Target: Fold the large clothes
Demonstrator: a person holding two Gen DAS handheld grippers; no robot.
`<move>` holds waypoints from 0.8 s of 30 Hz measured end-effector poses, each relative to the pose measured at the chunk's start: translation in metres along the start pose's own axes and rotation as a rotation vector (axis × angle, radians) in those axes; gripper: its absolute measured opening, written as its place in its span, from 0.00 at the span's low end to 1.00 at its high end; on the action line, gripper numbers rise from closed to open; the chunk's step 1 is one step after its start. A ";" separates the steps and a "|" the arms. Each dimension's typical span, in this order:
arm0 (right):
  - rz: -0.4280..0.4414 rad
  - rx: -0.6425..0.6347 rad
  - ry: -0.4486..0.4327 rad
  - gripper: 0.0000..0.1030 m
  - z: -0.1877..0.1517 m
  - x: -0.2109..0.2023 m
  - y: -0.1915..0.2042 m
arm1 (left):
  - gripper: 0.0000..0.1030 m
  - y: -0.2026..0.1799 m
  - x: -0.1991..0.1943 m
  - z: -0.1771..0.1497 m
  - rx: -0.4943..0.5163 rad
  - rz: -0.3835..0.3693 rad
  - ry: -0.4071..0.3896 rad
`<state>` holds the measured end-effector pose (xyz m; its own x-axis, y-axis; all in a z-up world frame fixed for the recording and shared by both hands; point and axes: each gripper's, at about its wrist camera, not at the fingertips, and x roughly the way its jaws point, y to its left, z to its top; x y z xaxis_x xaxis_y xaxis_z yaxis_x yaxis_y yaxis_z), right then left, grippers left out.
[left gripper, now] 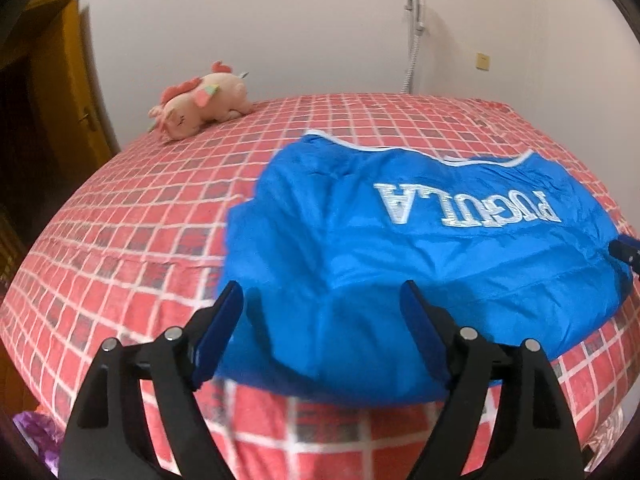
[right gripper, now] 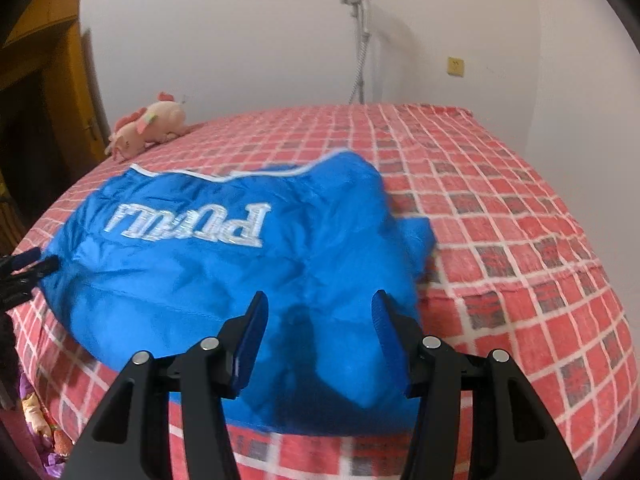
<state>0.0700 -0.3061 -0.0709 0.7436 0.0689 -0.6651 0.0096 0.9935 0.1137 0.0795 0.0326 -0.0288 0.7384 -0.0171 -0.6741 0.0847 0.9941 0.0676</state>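
I see both my left gripper (left gripper: pixel 322 294) and right gripper (right gripper: pixel 320 304) spread, pinching nothing, above the blue jacket (left gripper: pixel 420 248) mid-frame on the checked bed (left gripper: pixel 140 220).

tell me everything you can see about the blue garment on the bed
The blue garment is a bright, thin, slightly shiny, crinkled fabric, with white piping along its far edge and large white block lettering that reads upside down from here. It lies bunched and partly folded on the red checked bedspread, near the front edge. Both grippers hover over its near edge with jaws open; neither visibly pinches it.
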 end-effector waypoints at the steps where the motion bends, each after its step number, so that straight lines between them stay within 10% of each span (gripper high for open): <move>1: 0.008 0.002 0.011 0.52 -0.001 0.002 -0.002 | 0.78 0.006 -0.001 -0.001 -0.013 -0.006 0.012; 24: 0.014 0.009 0.054 0.53 -0.004 0.020 -0.006 | 0.86 0.070 0.044 -0.022 -0.319 -0.264 0.247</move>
<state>0.0822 -0.3101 -0.0881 0.7061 0.0880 -0.7026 0.0053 0.9916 0.1295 0.1030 0.1037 -0.0699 0.5352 -0.2857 -0.7949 0.0096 0.9430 -0.3325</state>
